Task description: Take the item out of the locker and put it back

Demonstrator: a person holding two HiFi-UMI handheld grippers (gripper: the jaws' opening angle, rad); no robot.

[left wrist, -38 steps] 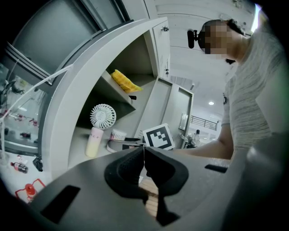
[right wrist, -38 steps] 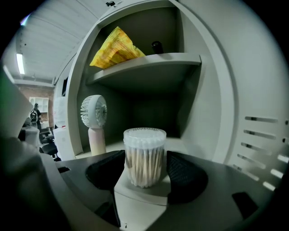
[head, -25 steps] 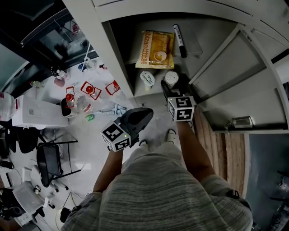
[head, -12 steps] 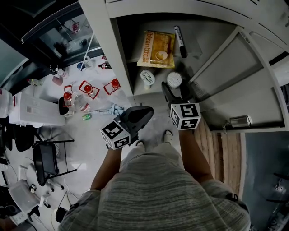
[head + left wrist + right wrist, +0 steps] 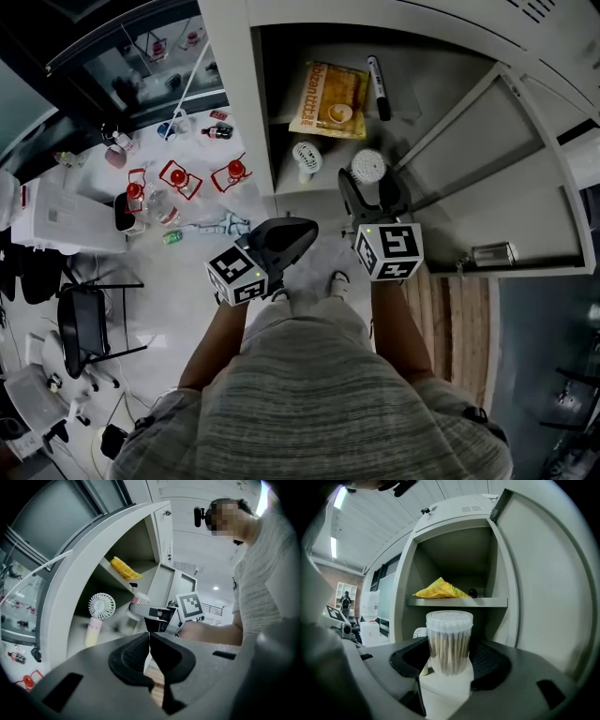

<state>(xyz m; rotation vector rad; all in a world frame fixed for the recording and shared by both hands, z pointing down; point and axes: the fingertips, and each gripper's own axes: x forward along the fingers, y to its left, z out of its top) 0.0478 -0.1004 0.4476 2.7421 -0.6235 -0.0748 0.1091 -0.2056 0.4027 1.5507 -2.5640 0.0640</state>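
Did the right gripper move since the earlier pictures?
Yes. The right gripper, shut on the swab tub, drew away from the small fan, toward the person.

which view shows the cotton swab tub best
Right gripper view: the cotton swab tub is close and sharp, gripped by the right hand-held gripper. Head view shows only its lid; left gripper view shows it small and blurred.
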